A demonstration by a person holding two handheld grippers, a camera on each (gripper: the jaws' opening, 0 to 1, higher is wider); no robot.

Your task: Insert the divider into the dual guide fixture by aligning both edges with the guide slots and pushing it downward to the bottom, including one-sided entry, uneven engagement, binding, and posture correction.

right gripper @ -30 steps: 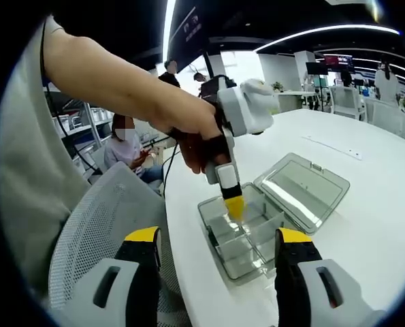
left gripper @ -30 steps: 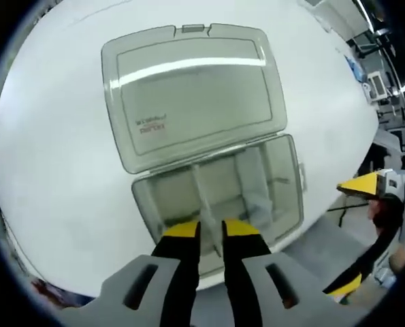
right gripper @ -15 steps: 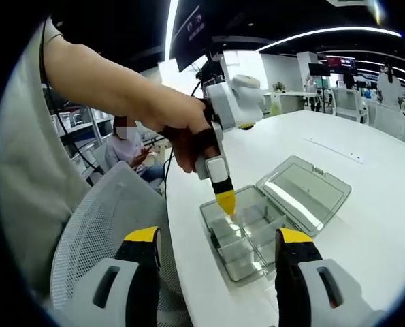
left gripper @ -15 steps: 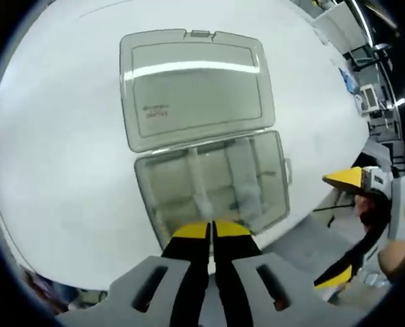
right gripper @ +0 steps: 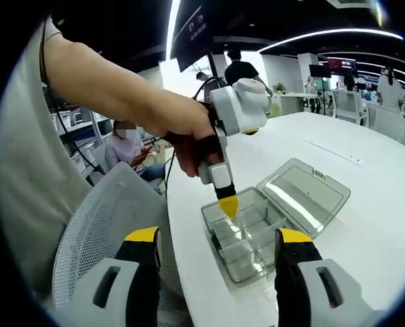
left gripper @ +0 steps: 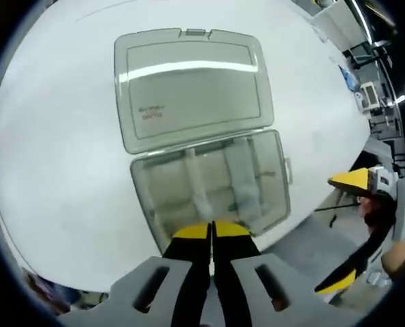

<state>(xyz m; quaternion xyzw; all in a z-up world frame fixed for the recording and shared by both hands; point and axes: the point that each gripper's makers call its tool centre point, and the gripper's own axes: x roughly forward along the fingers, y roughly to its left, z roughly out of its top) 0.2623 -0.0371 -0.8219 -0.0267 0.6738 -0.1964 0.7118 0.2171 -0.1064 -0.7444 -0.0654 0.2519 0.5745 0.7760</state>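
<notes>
Left gripper pinched together over the open box near the white counter's edge; right gripper apart; office behind.

A smooth white round-edged table carries a clear grey plastic compartment box near its edge, the box's hinged lid lying flat open on the tabletop beside the tray, whose inside is split by translucent upright dividers into several compartments.
</notes>
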